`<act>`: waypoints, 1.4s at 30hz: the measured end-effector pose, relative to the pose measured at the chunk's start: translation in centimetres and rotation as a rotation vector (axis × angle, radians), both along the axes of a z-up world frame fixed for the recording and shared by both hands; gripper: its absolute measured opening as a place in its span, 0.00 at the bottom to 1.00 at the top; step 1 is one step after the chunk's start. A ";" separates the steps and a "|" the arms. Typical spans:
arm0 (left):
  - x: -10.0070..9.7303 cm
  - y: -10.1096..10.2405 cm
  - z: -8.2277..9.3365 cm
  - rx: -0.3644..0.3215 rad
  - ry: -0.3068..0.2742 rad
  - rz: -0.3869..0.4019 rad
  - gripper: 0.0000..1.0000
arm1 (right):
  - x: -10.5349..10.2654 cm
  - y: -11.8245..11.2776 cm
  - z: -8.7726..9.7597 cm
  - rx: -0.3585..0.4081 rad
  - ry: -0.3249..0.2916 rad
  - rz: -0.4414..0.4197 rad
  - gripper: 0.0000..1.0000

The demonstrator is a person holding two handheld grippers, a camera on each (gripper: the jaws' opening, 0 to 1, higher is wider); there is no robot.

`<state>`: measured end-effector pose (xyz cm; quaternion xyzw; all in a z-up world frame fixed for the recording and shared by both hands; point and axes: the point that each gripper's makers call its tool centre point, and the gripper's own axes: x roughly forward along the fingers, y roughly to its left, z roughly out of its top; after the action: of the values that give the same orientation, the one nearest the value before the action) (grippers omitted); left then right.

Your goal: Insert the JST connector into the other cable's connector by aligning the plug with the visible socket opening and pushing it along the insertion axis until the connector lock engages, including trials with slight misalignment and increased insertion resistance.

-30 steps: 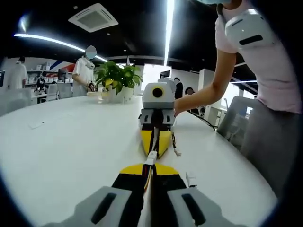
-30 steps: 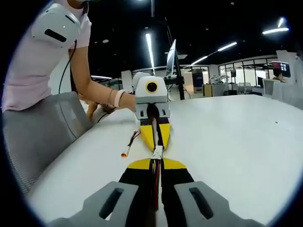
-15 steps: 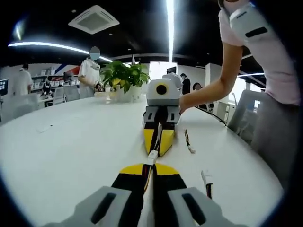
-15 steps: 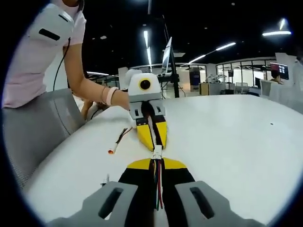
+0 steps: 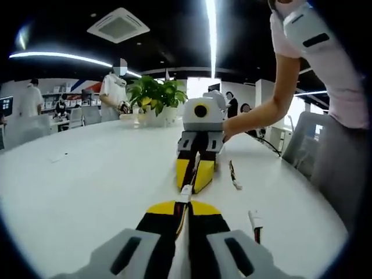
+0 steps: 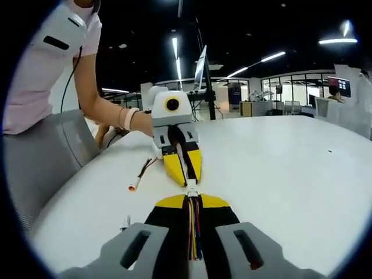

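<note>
My left fingers were pressed together on a wire bundle, its white JST connector poking out past the yellow tips at lower centre of the left gripper view. My right fingers were likewise pinched on the other cable, whose coloured wires ran down between them at the bottom of the right gripper view, ending in a small white socket housing just past the tips.

The two grippers faced each other tip to tip over the white tabletop, and the two white housings met in the narrow space between the yellow tips. I could not tell whether the plug had entered the opening or merely touched it. I judged alignment as done or nearly so; the push along the axis and the lock engaging appeared to be left.

Spare cables lay on the tabletop: one at centre right and another at lower right of the left gripper view.
</note>
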<state>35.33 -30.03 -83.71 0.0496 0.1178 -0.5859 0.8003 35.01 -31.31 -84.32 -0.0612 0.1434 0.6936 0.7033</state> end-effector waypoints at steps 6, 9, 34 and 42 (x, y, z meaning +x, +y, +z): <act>0.3 0.2 0.1 -0.012 0.023 0.034 0.10 | 0.0 0.0 0.1 0.004 0.012 -0.010 0.09; 0.1 0.2 0.2 -0.015 0.025 0.030 0.10 | 0.2 -0.1 0.4 0.021 0.025 -0.026 0.11; -5.0 0.7 4.6 -0.050 0.024 -0.007 0.17 | -3.3 -2.6 3.4 0.082 0.082 -0.046 0.16; -6.5 0.8 2.9 -0.026 0.073 -0.024 0.17 | -6.1 -3.1 2.2 0.022 0.104 0.016 0.11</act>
<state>28.80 -29.20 -80.86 0.0193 0.1385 -0.5983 0.7890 28.92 -34.46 -82.08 -0.0183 0.1717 0.7030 0.6899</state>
